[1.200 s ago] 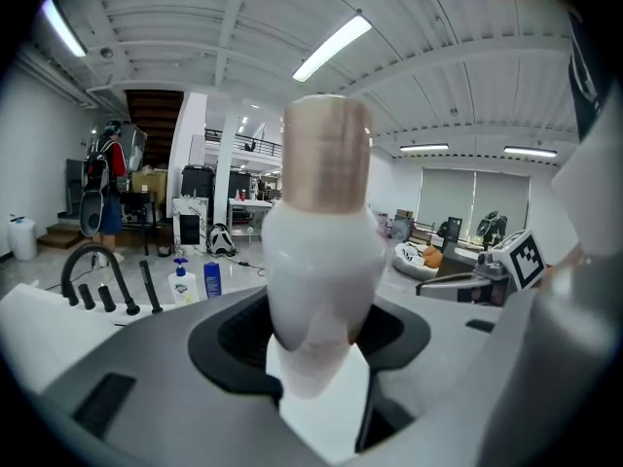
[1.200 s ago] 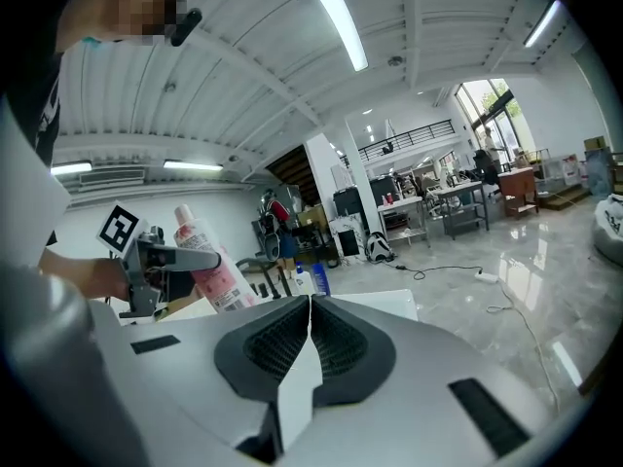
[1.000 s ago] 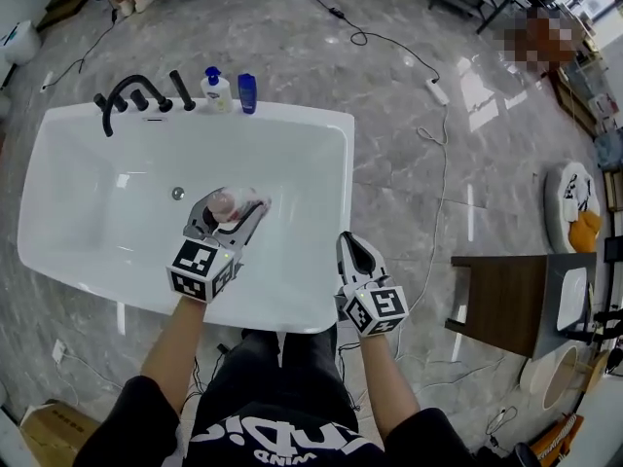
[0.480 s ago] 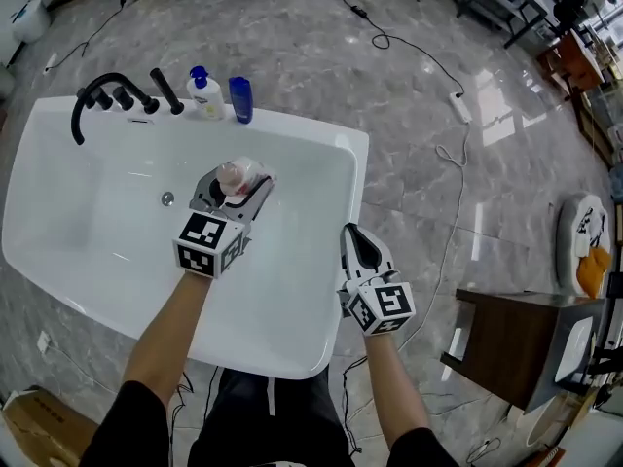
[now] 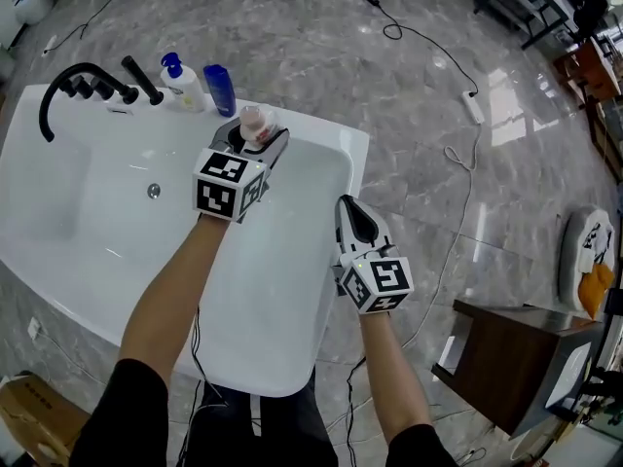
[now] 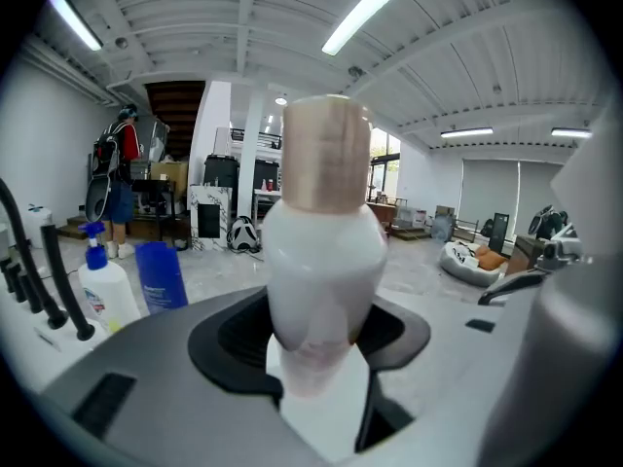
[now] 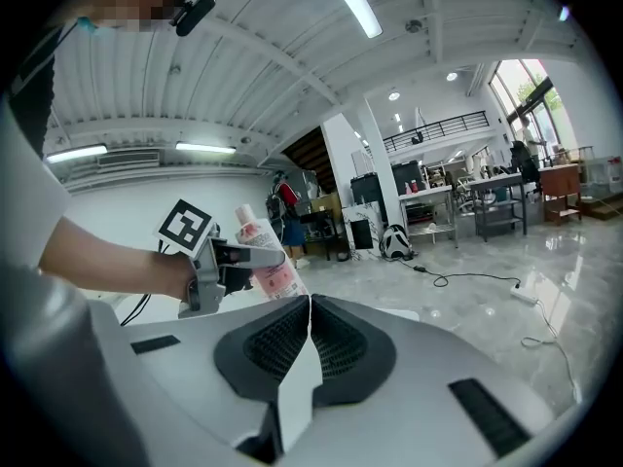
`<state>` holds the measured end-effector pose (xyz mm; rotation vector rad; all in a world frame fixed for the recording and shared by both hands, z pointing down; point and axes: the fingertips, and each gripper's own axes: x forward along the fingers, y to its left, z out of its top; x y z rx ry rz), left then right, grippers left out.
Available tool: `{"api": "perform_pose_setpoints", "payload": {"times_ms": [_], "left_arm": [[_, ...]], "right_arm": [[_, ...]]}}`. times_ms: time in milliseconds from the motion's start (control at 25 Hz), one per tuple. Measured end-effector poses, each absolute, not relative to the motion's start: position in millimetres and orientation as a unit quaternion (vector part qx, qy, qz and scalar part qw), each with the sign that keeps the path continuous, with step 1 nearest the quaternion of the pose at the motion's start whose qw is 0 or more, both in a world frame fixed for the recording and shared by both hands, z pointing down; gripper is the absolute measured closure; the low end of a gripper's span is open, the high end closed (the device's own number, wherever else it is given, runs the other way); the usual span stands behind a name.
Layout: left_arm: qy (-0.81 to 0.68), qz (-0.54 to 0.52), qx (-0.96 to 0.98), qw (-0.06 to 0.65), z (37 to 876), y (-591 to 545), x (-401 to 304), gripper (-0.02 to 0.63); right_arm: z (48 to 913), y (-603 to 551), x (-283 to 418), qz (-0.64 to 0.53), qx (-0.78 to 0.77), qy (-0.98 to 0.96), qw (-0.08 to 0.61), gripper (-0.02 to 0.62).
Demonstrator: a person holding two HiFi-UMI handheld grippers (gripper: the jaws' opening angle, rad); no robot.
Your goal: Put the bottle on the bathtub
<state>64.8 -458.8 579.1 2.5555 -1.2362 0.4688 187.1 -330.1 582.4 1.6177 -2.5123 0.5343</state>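
My left gripper (image 5: 255, 140) is shut on a white bottle (image 5: 257, 125) with a pinkish cap, held upright over the far rim of the white bathtub (image 5: 331, 178). In the left gripper view the bottle (image 6: 321, 261) fills the middle, clamped between the jaws. In the right gripper view the same bottle (image 7: 270, 261) shows a pink label, held by the left gripper (image 7: 229, 261). My right gripper (image 5: 356, 232) hangs shut and empty beside the tub's right edge, its jaws meeting (image 7: 308, 309).
On the tub's far rim stand a white pump bottle (image 5: 181, 84), a blue bottle (image 5: 220, 89) and black taps (image 5: 92, 84). A cable with a power strip (image 5: 474, 107) crosses the marble floor. A dark wooden table (image 5: 516, 363) stands at the right.
My left gripper has carried the bottle from over the tub's middle toward the far rim, close to the blue bottle. The right gripper has stayed about where it was.
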Motion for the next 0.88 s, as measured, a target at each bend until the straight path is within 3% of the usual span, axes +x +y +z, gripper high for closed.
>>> {"api": "perform_pose_setpoints", "payload": {"times_ms": [880], "left_arm": [[-0.405, 0.235, 0.873, 0.132, 644.0, -529.4, 148.8, 0.376]], "right_arm": [[623.1, -374.2, 229.8, 0.194, 0.533, -0.822, 0.047, 0.569]]}}
